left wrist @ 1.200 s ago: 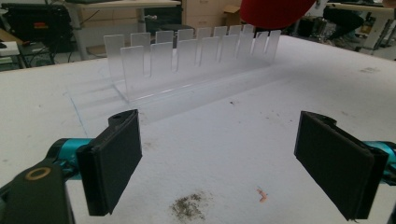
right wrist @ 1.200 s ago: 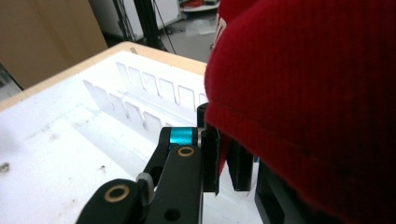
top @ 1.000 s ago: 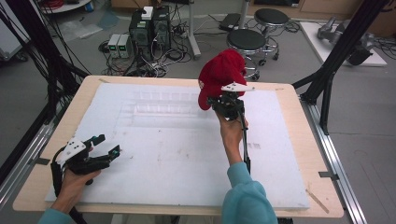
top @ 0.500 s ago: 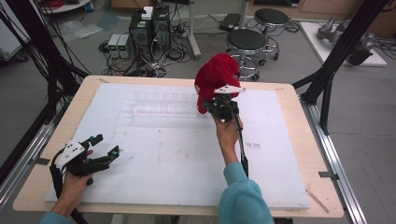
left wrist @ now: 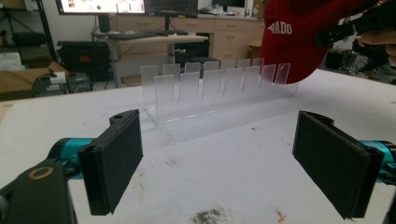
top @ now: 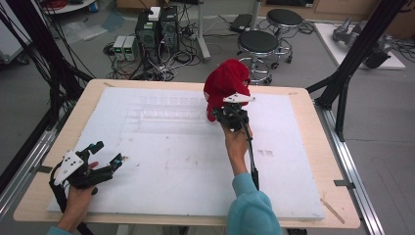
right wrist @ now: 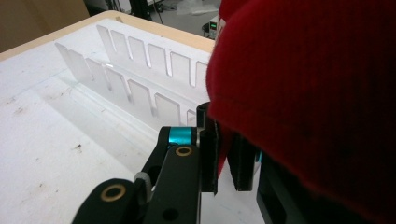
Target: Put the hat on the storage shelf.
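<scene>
White foam table [top: 161,161]: your right gripper [top: 234,116], jaws nearly shut, pinches the red cap [top: 224,85] above the clear rack [top: 169,110]; loosening risks dropping it.

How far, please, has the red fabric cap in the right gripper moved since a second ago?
No real move: the red fabric cap hangs over the clear slotted acrylic rack's right end, as before.

Red cap [top: 224,84] with white lettering, hanging above the clear slotted rack's [top: 166,108] end
</scene>
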Tool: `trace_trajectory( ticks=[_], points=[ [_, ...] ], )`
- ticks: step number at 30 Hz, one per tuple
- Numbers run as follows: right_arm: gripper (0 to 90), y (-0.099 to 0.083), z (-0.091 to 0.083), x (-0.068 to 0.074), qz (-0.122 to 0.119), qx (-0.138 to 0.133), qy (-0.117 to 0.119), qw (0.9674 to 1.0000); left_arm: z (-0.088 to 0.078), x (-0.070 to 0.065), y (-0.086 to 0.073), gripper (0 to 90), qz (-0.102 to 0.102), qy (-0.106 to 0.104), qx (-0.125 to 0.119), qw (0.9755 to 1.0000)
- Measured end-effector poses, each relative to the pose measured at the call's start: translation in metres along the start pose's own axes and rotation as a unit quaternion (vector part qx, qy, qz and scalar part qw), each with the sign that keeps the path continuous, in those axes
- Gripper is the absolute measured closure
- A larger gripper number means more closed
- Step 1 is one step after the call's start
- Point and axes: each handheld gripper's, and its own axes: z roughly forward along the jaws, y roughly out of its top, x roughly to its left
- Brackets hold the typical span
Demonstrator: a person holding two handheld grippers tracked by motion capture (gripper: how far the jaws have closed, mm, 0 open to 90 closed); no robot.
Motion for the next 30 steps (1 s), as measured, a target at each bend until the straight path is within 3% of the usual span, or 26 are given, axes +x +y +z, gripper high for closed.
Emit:
trace_trajectory(
  ticks=[3,5,8,11,12,15,16,20,23,26,30],
  points=[
    [56.6,0.001,0.001,0.003,-0.002,-0.002,-0.022,0.9998,-0.001,0.0,-0.001,16.3,-0.003,0.002,-0.007,1.0],
    [48.3,0.001,-0.002,0.006,-0.004,0.004,-0.032,0.9995,-0.002,0.001,-0.001,16.3,-0.004,0.002,-0.008,1.0],
    [33.0,0.0,-0.012,0.009,-0.011,-0.014,-0.045,0.9988,-0.002,0.0,-0.001,16.3,-0.002,0.002,-0.012,0.9999],
    [20.7,-0.006,-0.024,0.01,0.004,-0.024,-0.052,0.9984,-0.002,0.0,-0.001,16.3,-0.004,0.003,-0.012,0.9999],
    [17.6,-0.008,-0.027,0.01,0.01,-0.014,-0.051,0.9985,-0.002,0.001,-0.001,16.3,-0.005,0.003,-0.013,0.9999],
    [16.3,-0.017,-0.043,0.012,0.006,-0.028,-0.054,0.9982,-0.002,0.0,-0.001,16.2,-0.003,0.003,-0.012,0.9999],
    [13.6,-0.018,-0.049,0.012,0.006,-0.02,-0.052,0.9984,-0.002,0.0,-0.001,16.2,-0.003,0.003,-0.012,0.9999],
    [11.3,-0.021,-0.075,0.012,0.033,-0.013,-0.035,0.9988,-0.002,0.0,-0.001,16.2,-0.006,0.003,-0.016,0.9998],
    [11.4,-0.021,-0.095,0.015,0.033,-0.027,-0.029,0.9986,-0.003,0.0,-0.001,16.2,-0.004,0.003,-0.017,0.9998],
    [11.5,-0.03,-0.117,0.022,0.011,-0.078,-0.042,0.996,-0.003,0.0,-0.001,16.2,-0.006,0.003,-0.018,0.9998],
    [11.5,-0.045,-0.136,0.023,0.017,-0.1,-0.032,0.9943,-0.003,0.0,-0.001,16.2,-0.004,0.002,-0.018,0.9998]
  ],
)
